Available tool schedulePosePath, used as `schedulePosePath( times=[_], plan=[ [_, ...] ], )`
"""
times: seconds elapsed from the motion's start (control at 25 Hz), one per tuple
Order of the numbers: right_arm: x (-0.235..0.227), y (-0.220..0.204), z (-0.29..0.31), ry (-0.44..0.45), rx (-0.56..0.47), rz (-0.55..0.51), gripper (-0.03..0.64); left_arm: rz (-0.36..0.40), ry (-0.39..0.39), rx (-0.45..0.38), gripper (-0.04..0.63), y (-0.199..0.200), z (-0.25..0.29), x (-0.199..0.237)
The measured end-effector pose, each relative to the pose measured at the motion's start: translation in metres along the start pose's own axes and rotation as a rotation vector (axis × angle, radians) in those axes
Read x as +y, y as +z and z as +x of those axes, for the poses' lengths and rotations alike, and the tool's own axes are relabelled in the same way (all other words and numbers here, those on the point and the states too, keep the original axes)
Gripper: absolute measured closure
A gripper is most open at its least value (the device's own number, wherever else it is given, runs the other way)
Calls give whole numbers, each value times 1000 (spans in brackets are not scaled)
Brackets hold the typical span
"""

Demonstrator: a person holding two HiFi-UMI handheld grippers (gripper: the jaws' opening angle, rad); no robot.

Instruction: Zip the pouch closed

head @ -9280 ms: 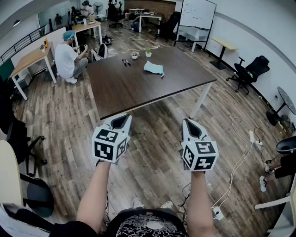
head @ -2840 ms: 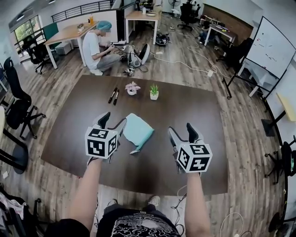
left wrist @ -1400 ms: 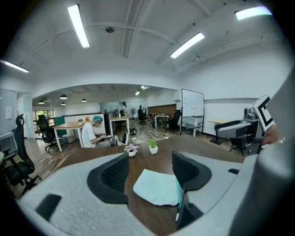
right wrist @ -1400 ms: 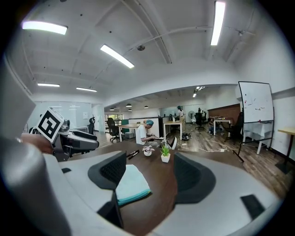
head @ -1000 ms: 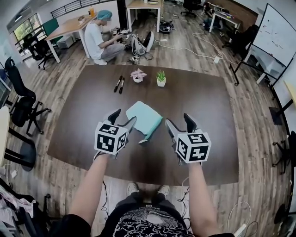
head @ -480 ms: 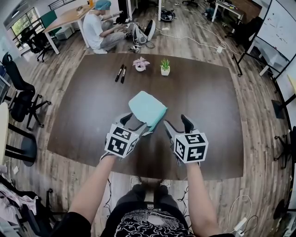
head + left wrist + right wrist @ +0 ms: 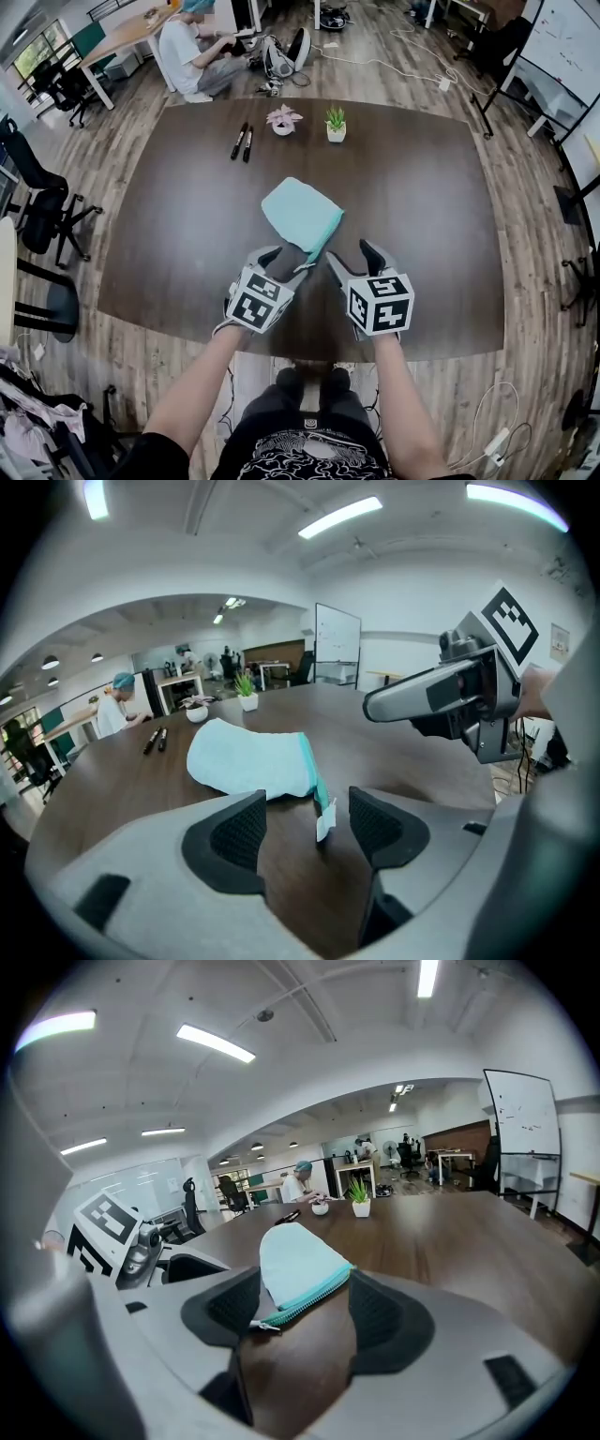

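Wood flooring surrounds a wide, dark brown table [image 7: 422,234] in an open office, with desks and black chairs around it, a whiteboard [image 7: 562,47] at the far right and a person [image 7: 192,52] sitting on the floor at the far left. On the far part of the table lie 2 markers [image 7: 242,142] side by side, and to their right stand 2 small pots, a pink-flowered plant [image 7: 283,119] and a green plant [image 7: 336,122]. The pale teal pouch [image 7: 298,214] lies flat near the middle of the table, its zipper [image 7: 305,1299] edge turned toward the near right. Both grippers hang low over the near part of the table, just beside the pouch's near corner. The left gripper [image 7: 283,263] is released, its pads [image 7: 242,832] standing apart; a small white tag [image 7: 325,822] at the end of the zipper edge shows in the gap between them, touched by neither pad. The right gripper [image 7: 353,255] is also released: its jaws have just been closing a little yet stand wide apart, and in its own view the zipper's near end with the metal pull [image 7: 265,1324] appears between them, with no pad pressing on it.
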State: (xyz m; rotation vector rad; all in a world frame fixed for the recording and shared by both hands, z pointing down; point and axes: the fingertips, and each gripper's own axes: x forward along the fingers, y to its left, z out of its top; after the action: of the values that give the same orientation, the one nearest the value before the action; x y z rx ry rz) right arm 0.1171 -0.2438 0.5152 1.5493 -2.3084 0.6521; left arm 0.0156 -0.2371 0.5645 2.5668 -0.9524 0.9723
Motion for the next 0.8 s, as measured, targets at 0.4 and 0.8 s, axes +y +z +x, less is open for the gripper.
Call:
schedulePosePath(
  times=[0.4,0.8],
  plan=[
    [0,-21,0,-23,27,45,325,103,-54,60,356,-24,22,-18],
    [-3,-37,-2,-32,48,62,328,128,-68,88,446,-32,36,-21]
  ],
)
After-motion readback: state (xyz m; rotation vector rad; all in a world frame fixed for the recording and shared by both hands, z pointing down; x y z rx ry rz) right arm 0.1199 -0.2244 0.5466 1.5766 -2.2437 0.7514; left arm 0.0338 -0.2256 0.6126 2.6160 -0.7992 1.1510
